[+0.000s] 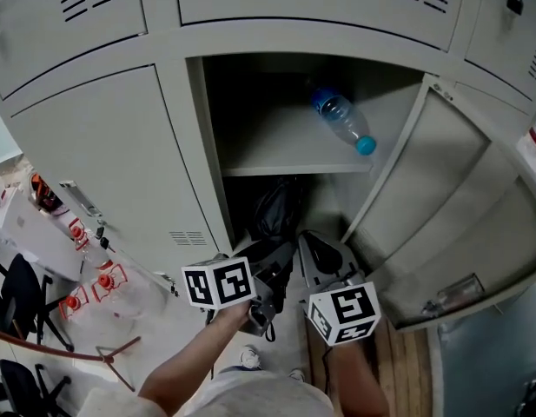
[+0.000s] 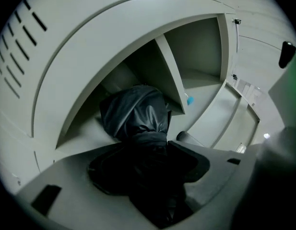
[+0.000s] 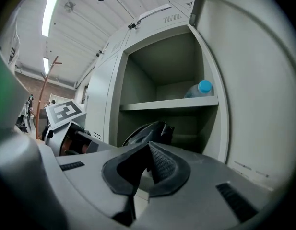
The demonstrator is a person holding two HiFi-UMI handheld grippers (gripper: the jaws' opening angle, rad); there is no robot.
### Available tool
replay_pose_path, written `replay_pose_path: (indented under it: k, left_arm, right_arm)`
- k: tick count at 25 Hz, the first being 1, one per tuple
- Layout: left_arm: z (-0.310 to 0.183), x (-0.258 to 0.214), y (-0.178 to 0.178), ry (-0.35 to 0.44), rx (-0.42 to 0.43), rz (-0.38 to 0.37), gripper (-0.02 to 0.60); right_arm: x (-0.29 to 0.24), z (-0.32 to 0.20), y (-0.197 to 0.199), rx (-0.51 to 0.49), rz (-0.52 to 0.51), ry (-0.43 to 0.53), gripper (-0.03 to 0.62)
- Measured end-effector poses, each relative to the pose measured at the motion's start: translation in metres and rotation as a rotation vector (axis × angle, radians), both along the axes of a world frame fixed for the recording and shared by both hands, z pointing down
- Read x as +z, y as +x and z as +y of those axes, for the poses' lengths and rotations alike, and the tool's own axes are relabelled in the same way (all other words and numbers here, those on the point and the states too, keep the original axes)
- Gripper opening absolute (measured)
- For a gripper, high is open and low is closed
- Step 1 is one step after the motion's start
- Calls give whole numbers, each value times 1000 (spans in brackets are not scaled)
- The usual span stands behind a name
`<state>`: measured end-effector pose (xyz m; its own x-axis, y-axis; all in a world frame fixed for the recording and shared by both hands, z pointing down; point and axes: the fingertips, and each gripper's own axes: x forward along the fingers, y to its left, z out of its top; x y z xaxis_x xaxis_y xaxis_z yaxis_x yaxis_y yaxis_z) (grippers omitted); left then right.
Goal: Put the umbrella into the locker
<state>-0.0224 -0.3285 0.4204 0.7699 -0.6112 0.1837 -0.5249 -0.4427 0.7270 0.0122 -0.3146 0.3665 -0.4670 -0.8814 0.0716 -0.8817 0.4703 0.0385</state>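
A folded black umbrella [image 1: 276,211] is clamped in my left gripper [image 1: 269,268], its tip reaching into the lower compartment of the open grey locker [image 1: 294,170]. In the left gripper view the umbrella [image 2: 136,114] fills the space between the jaws of the left gripper [image 2: 148,145] and points at the locker's opening. My right gripper [image 1: 324,252] is just to the right of it, in front of the same compartment. Its pads meet with nothing in them, as the right gripper view shows [image 3: 150,152]. That view also shows the umbrella [image 3: 148,128] under the shelf.
A clear water bottle [image 1: 344,120] with a blue cap lies on the locker's upper shelf. The locker's door [image 1: 441,198] stands swung open at the right. Closed locker doors [image 1: 102,146] flank the opening. Dark chairs [image 1: 16,294] and red-marked items are at the far left.
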Motion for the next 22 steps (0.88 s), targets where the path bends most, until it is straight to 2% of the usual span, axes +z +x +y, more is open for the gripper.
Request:
replay_pose_path:
  k: [11, 22]
  left_arm:
    - [-19, -2, 2, 100, 40, -195, 245]
    - [-42, -5, 11, 191, 8, -409, 245]
  right_arm:
    - [-10, -11, 4, 74, 15, 18, 3]
    - [-14, -16, 11, 0, 5, 36, 3]
